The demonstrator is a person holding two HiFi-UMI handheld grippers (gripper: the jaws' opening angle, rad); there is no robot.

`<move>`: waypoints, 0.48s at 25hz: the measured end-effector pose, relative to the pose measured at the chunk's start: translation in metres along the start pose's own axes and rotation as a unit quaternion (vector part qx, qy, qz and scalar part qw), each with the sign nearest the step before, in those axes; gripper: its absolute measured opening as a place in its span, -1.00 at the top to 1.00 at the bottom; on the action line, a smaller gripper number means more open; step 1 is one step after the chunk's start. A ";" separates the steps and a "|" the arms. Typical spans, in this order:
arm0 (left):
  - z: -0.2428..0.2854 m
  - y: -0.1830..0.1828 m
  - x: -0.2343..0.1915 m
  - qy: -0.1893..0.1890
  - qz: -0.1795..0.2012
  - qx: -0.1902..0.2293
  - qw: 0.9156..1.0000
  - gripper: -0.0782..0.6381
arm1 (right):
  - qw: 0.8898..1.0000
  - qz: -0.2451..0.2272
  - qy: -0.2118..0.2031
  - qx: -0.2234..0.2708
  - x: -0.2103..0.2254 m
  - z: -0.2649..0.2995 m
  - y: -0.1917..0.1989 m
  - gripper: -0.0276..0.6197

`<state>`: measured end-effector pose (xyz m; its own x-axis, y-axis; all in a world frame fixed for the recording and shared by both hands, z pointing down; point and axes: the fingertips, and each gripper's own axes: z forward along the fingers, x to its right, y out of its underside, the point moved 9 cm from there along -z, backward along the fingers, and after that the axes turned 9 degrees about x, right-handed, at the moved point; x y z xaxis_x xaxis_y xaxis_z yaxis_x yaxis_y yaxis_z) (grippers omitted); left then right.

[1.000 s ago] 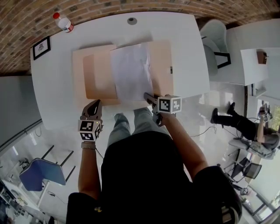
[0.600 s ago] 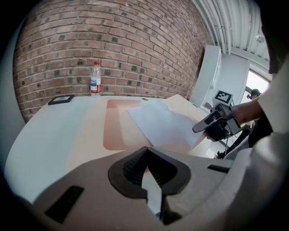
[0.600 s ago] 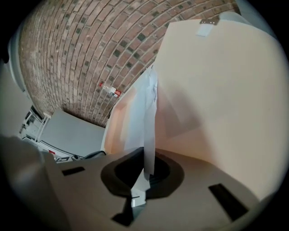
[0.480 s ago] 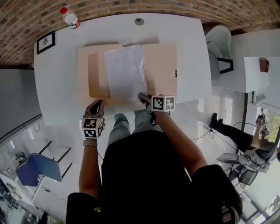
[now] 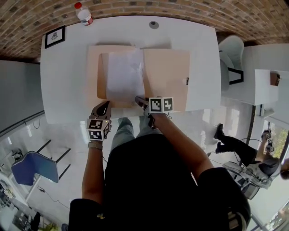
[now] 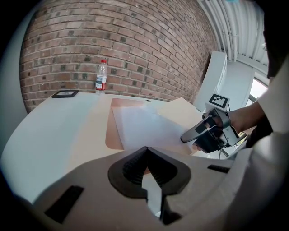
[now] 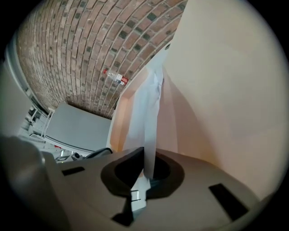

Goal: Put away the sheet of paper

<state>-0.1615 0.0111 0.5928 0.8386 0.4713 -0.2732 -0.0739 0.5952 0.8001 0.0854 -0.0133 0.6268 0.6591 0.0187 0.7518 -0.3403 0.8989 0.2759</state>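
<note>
The right gripper [image 7: 146, 170] has its jaws pinched on the near edge of the sheet of paper [image 5: 124, 77], which runs up thin between them. The left gripper [image 6: 145, 151] hangs by the near edge of the worktop [image 5: 63, 85], jaws pressed together on nothing. The sheet lies on the left half of an open beige folder [image 5: 168, 74]; whether it is tucked into the darker pocket there I cannot tell. The folder's right half is bare. By my reading the sheet is nearly placed; letting go and closing the cover remain. A bottle [image 5: 84, 13] stands well apart
</note>
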 end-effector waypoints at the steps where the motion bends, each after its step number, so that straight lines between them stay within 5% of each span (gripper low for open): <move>1: 0.000 0.000 0.000 0.000 -0.001 0.000 1.000 0.77 | 1.000 0.001 -0.004 -0.006 -0.002 0.005 0.001 0.88; 7: 0.001 0.000 -0.003 -0.001 -0.006 0.001 1.000 0.77 | 0.999 0.004 -0.034 -0.033 -0.013 0.026 0.007 0.86; 12: 0.000 0.000 -0.003 -0.003 -0.009 0.003 1.000 0.77 | 0.997 0.030 -0.045 -0.051 -0.013 0.029 0.004 0.12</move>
<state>-0.1641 0.0096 0.5941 0.8429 0.4568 -0.2843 -0.0555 0.5993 0.7986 0.0562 -0.0229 0.6357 0.5757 0.0383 0.8168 -0.3037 0.9375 0.1701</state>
